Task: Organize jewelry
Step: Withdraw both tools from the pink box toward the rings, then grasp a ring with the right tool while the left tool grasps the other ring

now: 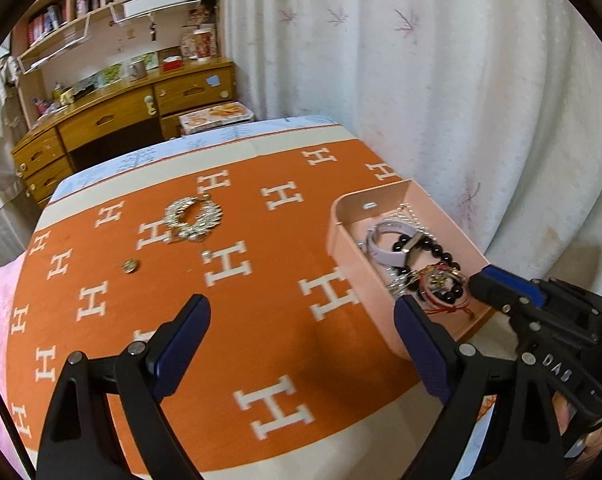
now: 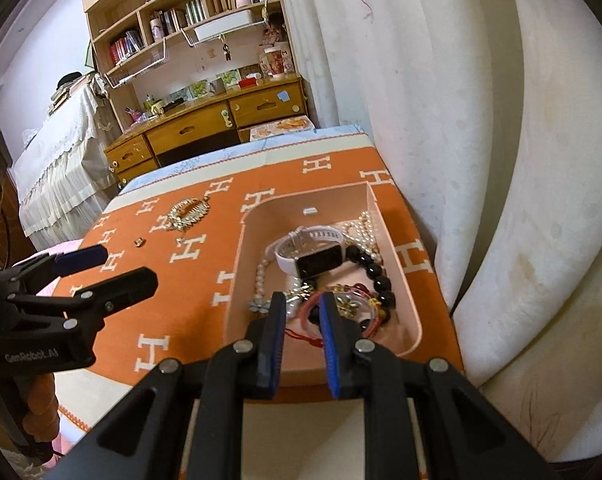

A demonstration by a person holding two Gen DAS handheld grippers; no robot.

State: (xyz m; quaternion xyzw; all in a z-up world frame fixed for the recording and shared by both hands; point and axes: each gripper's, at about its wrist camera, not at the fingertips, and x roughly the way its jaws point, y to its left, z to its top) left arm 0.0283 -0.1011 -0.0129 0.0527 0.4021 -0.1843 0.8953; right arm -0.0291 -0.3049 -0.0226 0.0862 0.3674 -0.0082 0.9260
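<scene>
A pink tray [image 2: 237, 280] on the orange H-patterned cloth holds a white watch [image 2: 313, 256], a black bead bracelet [image 2: 375, 276], pearls and a red cord bracelet [image 2: 301, 334]. My right gripper [image 2: 303, 306] hangs over the tray's near end, jaws close together on that bracelet's loop. In the left wrist view the tray [image 1: 341, 240] is on the right, with the right gripper [image 1: 475, 280] at the red cord bracelet [image 1: 441, 288]. My left gripper [image 1: 301, 320] stands wide open above bare cloth, left of the tray, with nothing in it. A silver leaf piece [image 1: 193, 216] and a small gold item [image 1: 131, 266] lie farther back on the cloth.
A white curtain [image 1: 461, 80] hangs close along the table's right side, just behind the tray. A wooden desk [image 1: 109, 116] with shelves stands beyond the far edge. A tiny bead [image 1: 206, 253] lies near the silver piece. The left gripper [image 2: 127, 266] shows at the right wrist view's left.
</scene>
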